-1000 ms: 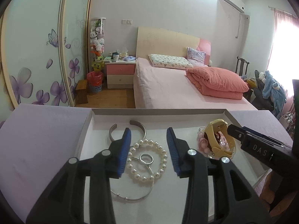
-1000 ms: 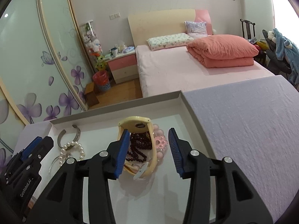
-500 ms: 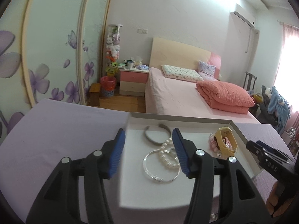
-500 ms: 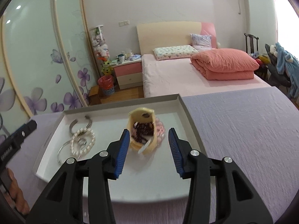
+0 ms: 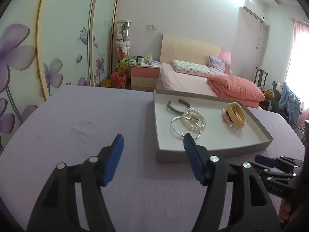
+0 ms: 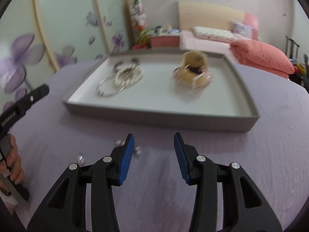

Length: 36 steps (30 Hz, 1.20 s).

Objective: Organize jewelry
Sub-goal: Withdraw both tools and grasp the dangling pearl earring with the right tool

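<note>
A shallow grey tray [image 5: 212,152] [image 6: 158,116] lies on the purple tablecloth. In it are a pearl bracelet [image 5: 194,121] [image 6: 128,76], a thin silver bangle [image 5: 176,128] [image 6: 106,91], a grey cuff [image 5: 176,107] and a yellow bangle over pink beads [image 5: 236,115] [image 6: 193,71]. Small loose pieces [image 6: 81,158] lie on the cloth in front of the tray. My left gripper [image 5: 152,145] is open and empty, in front of the tray's left corner. My right gripper [image 6: 153,143] is open and empty, in front of the tray.
The purple cloth [image 5: 81,119] stretches left of the tray. A bed [image 5: 193,77], a pink nightstand [image 5: 143,75] and flower-painted wardrobe doors [image 5: 63,44] stand behind. The right wrist view is blurred by motion.
Both grippers have drawn back out of the tray toward the near side of the table. The left one has also shifted left. Both stay open and empty.
</note>
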Available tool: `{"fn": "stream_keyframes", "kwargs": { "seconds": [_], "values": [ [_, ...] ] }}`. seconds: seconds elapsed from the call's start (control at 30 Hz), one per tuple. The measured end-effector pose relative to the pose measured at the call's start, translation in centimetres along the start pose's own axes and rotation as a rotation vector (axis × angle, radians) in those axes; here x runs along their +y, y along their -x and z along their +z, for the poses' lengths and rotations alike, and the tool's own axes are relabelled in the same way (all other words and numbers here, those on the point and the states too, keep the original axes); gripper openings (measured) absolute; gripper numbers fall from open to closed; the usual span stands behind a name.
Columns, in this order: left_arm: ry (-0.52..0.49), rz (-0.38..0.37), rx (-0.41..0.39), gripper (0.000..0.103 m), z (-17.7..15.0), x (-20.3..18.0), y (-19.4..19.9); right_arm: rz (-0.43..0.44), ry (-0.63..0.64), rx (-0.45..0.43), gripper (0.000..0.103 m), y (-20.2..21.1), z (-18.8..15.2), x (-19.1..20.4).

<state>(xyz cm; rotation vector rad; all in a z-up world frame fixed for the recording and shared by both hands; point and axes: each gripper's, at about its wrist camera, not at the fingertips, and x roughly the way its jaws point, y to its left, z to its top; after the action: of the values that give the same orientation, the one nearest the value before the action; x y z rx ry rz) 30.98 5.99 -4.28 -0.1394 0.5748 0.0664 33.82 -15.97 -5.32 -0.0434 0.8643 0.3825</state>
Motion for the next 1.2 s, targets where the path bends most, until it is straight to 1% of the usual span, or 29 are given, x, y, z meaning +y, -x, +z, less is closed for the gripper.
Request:
{"fn": "stream_keyframes", "kwargs": {
  "seconds": [0.13, 0.17, 0.2, 0.23, 0.27, 0.33, 0.43, 0.5, 0.7, 0.83, 1.0, 1.07, 1.2],
  "values": [
    [0.002, 0.003, 0.003, 0.063, 0.1, 0.1, 0.1, -0.007, 0.059, 0.039, 0.044, -0.8, -0.6, 1.7],
    [0.002, 0.004, 0.003, 0.063, 0.1, 0.0, 0.0, -0.008, 0.067, 0.048, 0.041, -0.9, -0.7, 1.9],
    [0.003, 0.003, 0.004, 0.063, 0.1, 0.0, 0.0, -0.023, 0.087, 0.044, 0.035, -1.0, -0.8, 2.3],
    [0.004, 0.001, 0.006, 0.063, 0.1, 0.0, 0.0, -0.011, 0.099, 0.043, 0.025, -1.0, -0.9, 2.6],
    [0.005, -0.002, 0.011, 0.063, 0.1, 0.0, 0.0, -0.007, 0.108, 0.044, 0.013, -0.9, -1.0, 2.8],
    [0.004, -0.003, 0.016, 0.063, -0.1, -0.2, 0.1, -0.029, 0.124, 0.041, 0.012, -0.6, -1.3, 3.1],
    [0.0, -0.015, 0.024, 0.063, -0.5, -0.6, 0.4, -0.039, 0.086, 0.039, 0.011, 0.0, -1.6, 2.1],
    [-0.007, -0.028, 0.029, 0.064, -0.8, -1.0, 0.8, -0.074, 0.034, 0.032, 0.008, 0.6, -2.0, 0.4],
    [-0.024, -0.078, 0.044, 0.066, -1.6, -2.4, 1.7, -0.163, -0.125, 0.017, 0.008, 2.5, -3.2, -5.6],
    [-0.042, -0.101, 0.053, 0.066, -2.1, -3.4, 2.0, -0.202, -0.193, 0.009, 0.008, 3.9, -4.3, -8.4],
    [-0.063, -0.125, 0.072, 0.066, -2.9, -4.6, 2.3, -0.208, -0.189, 0.019, 0.007, 4.6, -5.3, -8.7],
    [-0.071, -0.136, 0.086, 0.068, -3.2, -5.0, 2.3, -0.209, -0.182, 0.021, 0.007, 4.8, -5.6, -8.5],
    [-0.107, -0.162, 0.121, 0.069, -4.0, -6.0, 2.3, -0.198, -0.189, 0.02, 0.008, 4.7, -5.4, -8.7]
  ]
}}
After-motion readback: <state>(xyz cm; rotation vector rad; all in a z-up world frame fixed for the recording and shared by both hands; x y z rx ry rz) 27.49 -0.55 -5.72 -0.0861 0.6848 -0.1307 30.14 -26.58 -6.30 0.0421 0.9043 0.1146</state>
